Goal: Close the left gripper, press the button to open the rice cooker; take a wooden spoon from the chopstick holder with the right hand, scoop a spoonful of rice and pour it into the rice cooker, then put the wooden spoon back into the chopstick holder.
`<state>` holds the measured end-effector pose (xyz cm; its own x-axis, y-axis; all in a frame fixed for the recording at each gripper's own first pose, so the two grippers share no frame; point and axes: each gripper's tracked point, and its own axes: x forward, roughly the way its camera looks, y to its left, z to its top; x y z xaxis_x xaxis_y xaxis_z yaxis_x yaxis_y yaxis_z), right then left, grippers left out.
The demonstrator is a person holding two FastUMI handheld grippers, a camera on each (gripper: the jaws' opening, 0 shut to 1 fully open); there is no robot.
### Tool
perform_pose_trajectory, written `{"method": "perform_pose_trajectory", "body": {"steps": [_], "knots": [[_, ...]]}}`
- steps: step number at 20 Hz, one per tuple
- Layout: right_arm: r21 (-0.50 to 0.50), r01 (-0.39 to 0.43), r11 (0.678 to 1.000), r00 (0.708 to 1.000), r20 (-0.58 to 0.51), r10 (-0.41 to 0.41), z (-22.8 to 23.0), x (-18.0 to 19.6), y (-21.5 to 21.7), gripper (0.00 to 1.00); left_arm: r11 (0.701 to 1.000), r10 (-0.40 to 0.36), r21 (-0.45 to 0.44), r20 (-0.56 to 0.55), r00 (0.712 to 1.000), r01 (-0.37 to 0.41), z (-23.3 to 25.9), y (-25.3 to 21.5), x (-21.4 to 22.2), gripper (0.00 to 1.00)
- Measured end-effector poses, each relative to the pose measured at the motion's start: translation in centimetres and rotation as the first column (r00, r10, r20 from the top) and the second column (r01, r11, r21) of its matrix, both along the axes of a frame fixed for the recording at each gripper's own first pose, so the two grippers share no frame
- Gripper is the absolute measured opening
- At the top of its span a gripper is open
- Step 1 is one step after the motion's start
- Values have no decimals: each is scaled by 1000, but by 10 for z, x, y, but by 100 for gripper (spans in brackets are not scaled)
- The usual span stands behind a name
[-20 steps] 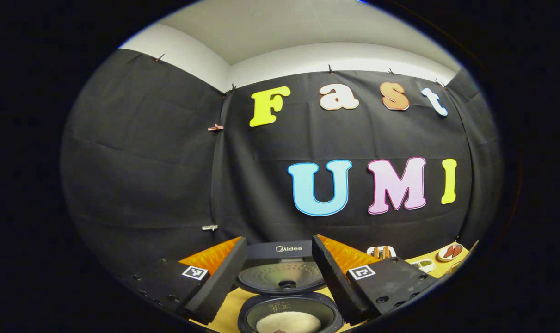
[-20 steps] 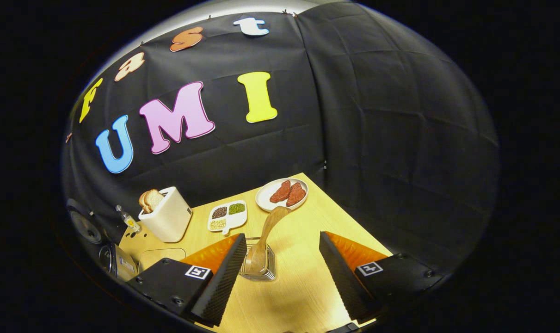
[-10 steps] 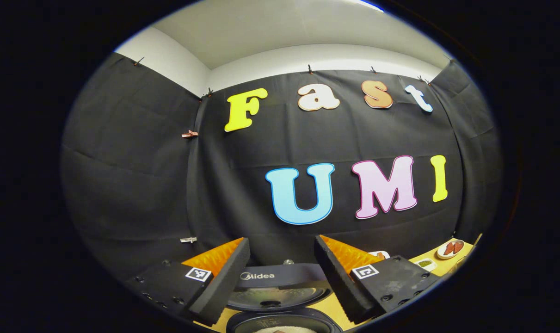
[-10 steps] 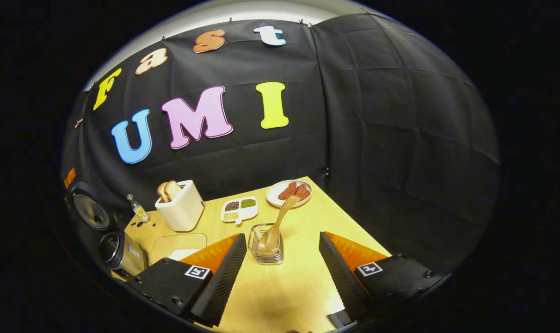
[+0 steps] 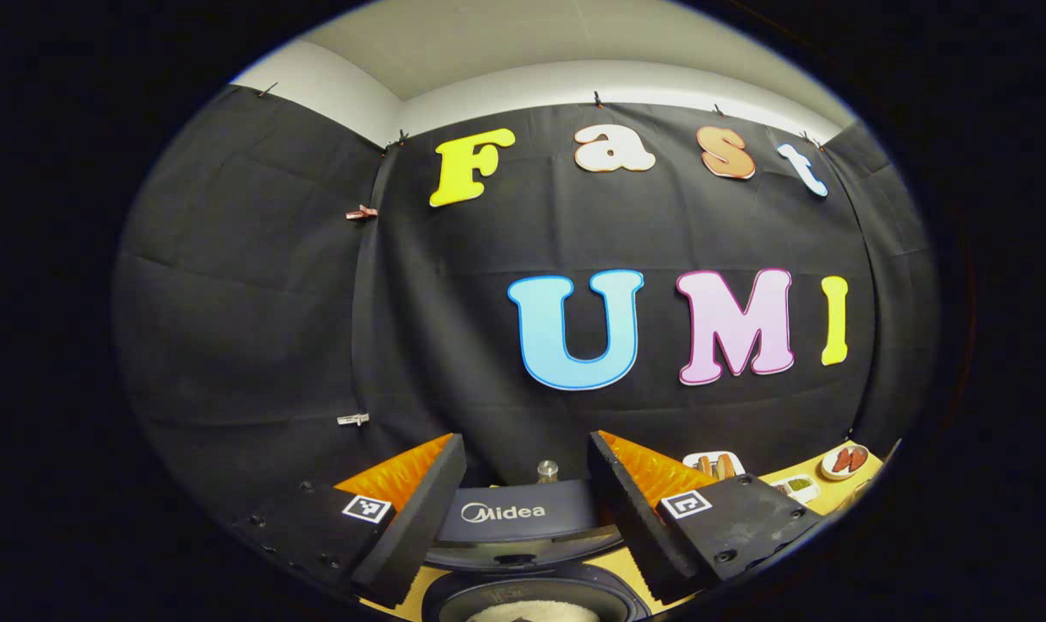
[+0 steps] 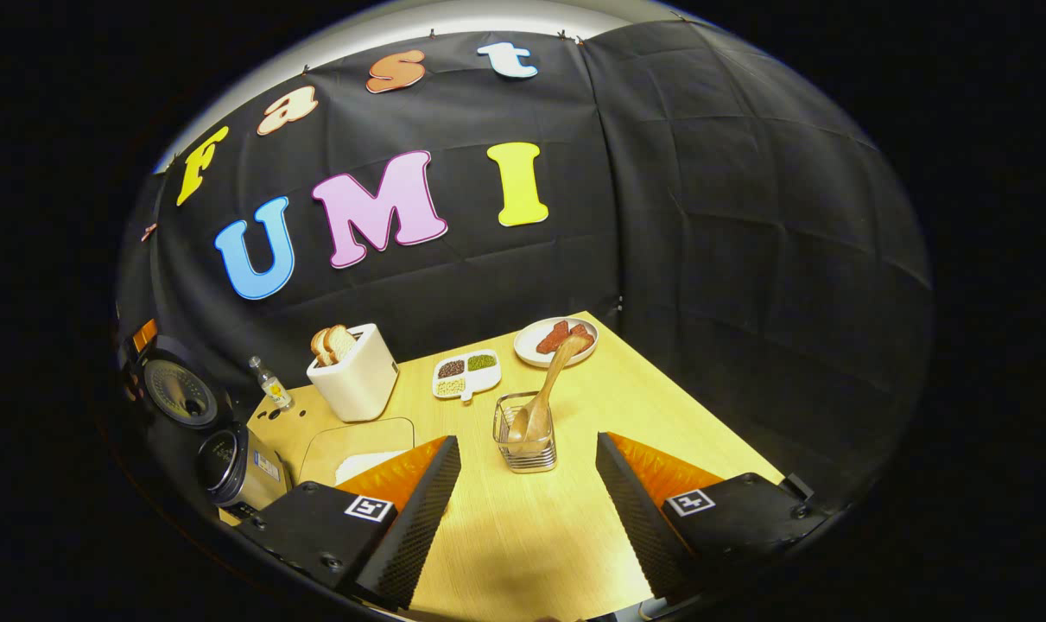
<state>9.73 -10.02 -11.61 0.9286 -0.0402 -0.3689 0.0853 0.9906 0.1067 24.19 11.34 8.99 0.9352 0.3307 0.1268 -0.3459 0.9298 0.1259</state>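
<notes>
In the right gripper view, going from the left edge, we see the dark rice cooker (image 6: pixel 220 458) with its round lid (image 6: pixel 177 390) swung up and open. Next to it stands a small clear bottle with a yellow label (image 6: pixel 270 385), then a cream box-shaped toaster (image 6: pixel 356 377) with two bread slices standing in its slot. A clear shallow container (image 6: pixel 356 447) lies in front of the toaster, partly behind our right gripper's left finger. Further right sits a white divided dish (image 6: pixel 465 375) of dark, green and pale grains.

The clear square chopstick holder (image 6: pixel 527 445) stands on the pale wooden table (image 6: pixel 523 536), ahead of the right gripper (image 6: pixel 527 510) and between its fingers in the picture, well apart from both. The wooden spoon (image 6: pixel 547 389) rests in it, one end down in the holder, its long axis leaning up and to the right; its upper end overlaps the white round plate (image 6: pixel 555 341) of reddish meat slices. The right gripper is spread wide and holds nothing.

In the left gripper view, the left gripper (image 5: pixel 523 518) is likewise parted and empty, raised above the cooker, whose lid stands open between its fingers, white rice (image 5: pixel 531 612) showing in the pot below.
</notes>
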Motion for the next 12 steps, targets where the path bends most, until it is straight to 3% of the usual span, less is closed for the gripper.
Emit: {"method": "perform_pose_trajectory", "body": {"steps": [6,12], "knots": [[-4,-72,997,997,-21,72,-12,6,24,99,995,22,-98,-122,992,-34,-27,-16,-34,99],[1,-149,989,987,-61,148,-25,10,41,99,965,31,-247,-225,974,-87,-73,-37,-74,98]]}}
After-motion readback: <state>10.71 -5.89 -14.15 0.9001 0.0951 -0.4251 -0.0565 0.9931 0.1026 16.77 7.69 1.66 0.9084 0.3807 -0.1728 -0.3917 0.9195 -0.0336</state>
